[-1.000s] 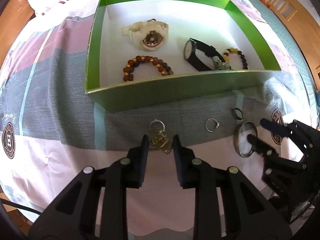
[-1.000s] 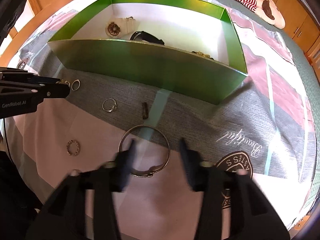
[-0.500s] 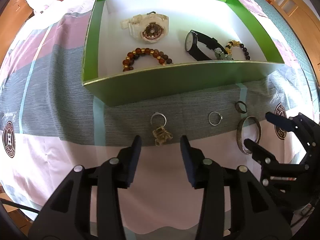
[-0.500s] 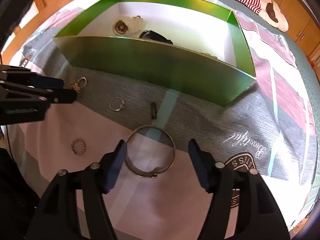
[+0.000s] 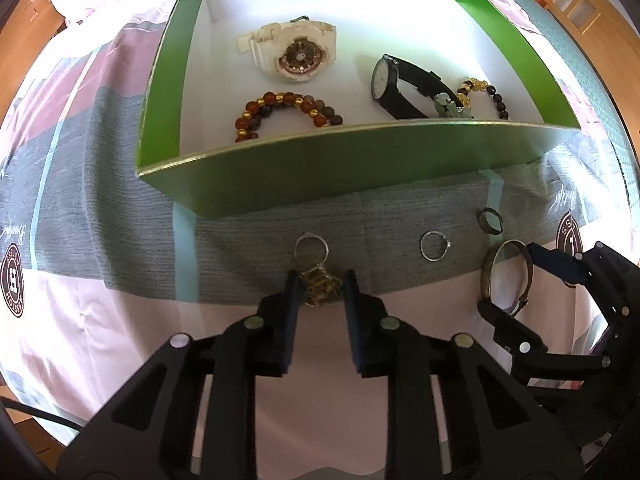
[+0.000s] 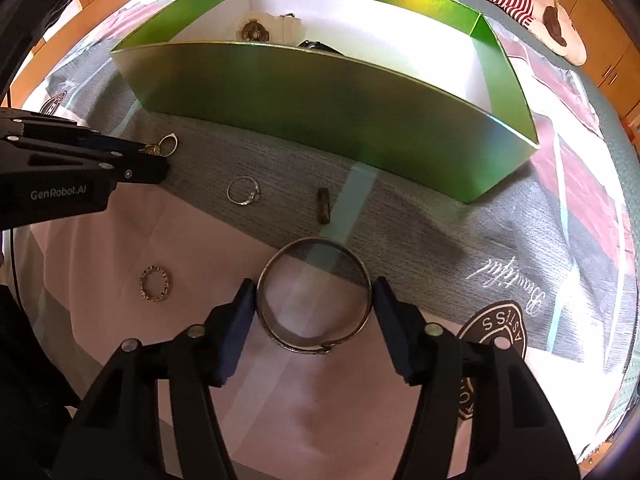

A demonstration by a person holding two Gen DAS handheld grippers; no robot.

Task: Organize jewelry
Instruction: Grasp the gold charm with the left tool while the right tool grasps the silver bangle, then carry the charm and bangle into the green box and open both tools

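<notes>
left gripper: fingers flank gold charm ring | right gripper: fingers flank bangle

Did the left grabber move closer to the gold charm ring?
Yes. The left gripper moved forward toward the green box; its fingers now sit on either side of the gold charm ring.
</notes>
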